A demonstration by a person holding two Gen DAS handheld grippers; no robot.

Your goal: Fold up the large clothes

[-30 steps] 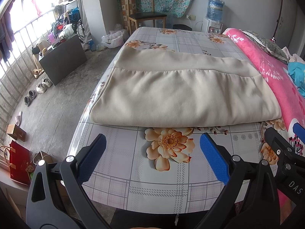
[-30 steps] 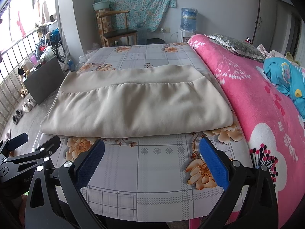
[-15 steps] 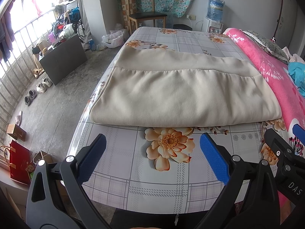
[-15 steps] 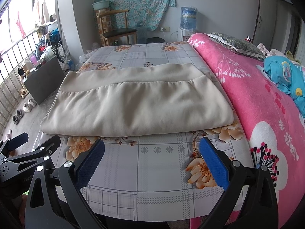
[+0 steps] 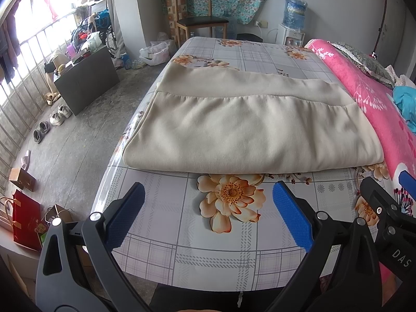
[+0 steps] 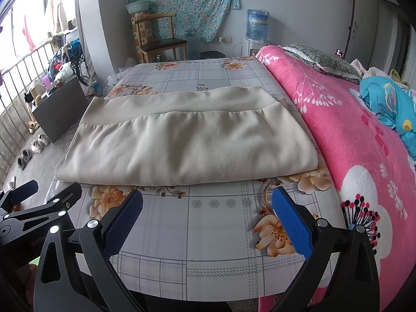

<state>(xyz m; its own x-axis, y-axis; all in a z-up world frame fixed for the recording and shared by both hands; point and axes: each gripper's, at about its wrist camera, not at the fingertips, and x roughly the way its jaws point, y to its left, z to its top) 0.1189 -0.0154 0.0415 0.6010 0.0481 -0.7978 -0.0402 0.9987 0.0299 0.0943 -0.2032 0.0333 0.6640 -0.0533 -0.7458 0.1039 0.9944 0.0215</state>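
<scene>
— Beige cloth, is that the garment (image 5: 247,127)?

— Yes. It lies folded into a wide flat rectangle on the bed (image 5: 182,234), ahead of both tools, with its thick folded edge nearest them and a plain band running along its far side.

— Are the tools on it?

— No. The left tool (image 5: 208,215) hangs over the flowered sheet just short of the near edge, jaws spread wide with nothing between them. Its blue pads (image 5: 291,215) frame an orange printed flower.

— And the other one?

— The right tool (image 6: 208,218) is the same: wide apart, empty, above the sheet in front of the garment's right half. In its view the left tool (image 6: 39,208) shows at the lower left edge, close beside it.

— What lies to the right of the tools?

— A pink blanket (image 6: 351,143) runs along that side of the bed, touching the garment's right end, with a blue bundle (image 6: 390,104) farther up on it.

— Beyond the garment?

— Bare sheet, then a wooden chair (image 5: 200,23) and a water dispenser (image 5: 292,26) by the wall.

— To the left?

— Floor, with shoes (image 5: 52,122) and a dark cabinet (image 5: 85,80).
</scene>
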